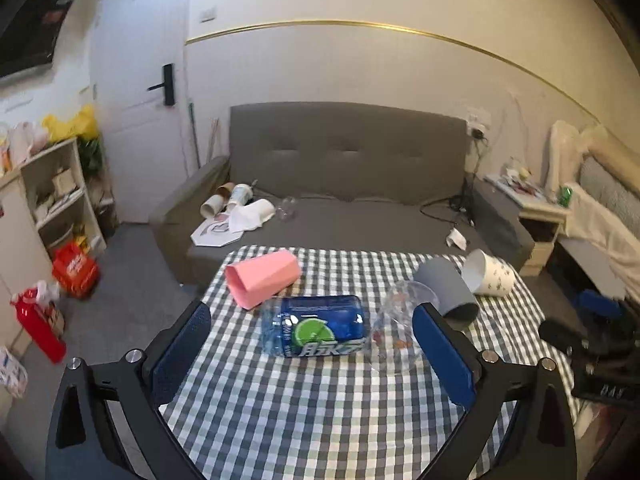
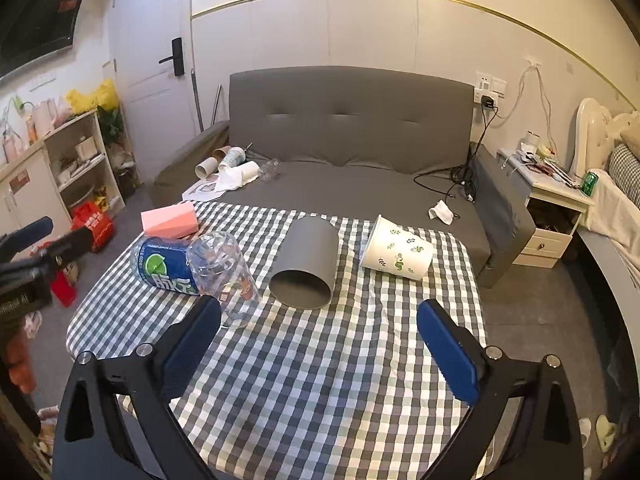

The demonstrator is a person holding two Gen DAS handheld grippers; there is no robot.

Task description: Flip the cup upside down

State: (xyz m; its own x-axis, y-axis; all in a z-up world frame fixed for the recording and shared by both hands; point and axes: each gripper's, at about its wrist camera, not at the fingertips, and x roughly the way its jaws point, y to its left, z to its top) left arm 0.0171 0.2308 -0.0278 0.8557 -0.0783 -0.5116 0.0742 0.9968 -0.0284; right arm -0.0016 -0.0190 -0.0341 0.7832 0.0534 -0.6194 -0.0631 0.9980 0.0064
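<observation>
Several cups lie on their sides on the checked table. A pink cup lies far left. A blue-labelled cut bottle cup lies beside a clear cup. A grey cup has its mouth facing me. A white leaf-print cup lies far right. My left gripper is open, above the table in front of the blue cup. My right gripper is open, in front of the grey cup. Both are empty.
A grey sofa stands behind the table with paper cups, cloth and cables on it. Shelves and red bags are at the left. A nightstand and a bed are at the right.
</observation>
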